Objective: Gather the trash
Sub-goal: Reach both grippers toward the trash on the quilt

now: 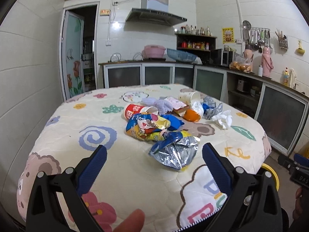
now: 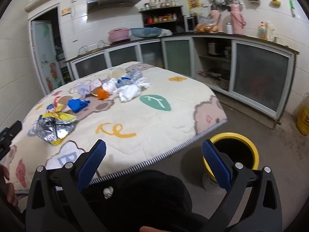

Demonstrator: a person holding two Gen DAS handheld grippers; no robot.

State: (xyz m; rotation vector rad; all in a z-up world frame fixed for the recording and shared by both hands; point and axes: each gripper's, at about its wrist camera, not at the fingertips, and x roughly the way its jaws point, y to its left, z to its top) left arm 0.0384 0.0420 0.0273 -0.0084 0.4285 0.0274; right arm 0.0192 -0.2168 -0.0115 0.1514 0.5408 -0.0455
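Observation:
Trash lies in a heap on the patterned table: a torn silver snack bag, a yellow-blue snack wrapper, a red-white cup, a blue glove, an orange piece, crumpled white tissue and a paper cup. My left gripper is open and empty, just short of the silver bag. My right gripper is open and empty over the table's near edge, beside the yellow-rimmed bin on the floor. The silver bag and tissue show in the right wrist view.
Kitchen counters and cabinets run along the back and right walls. A yellow oil jug stands on the floor at the right. The person's dark clothing is below the right gripper. A door stands open at the left.

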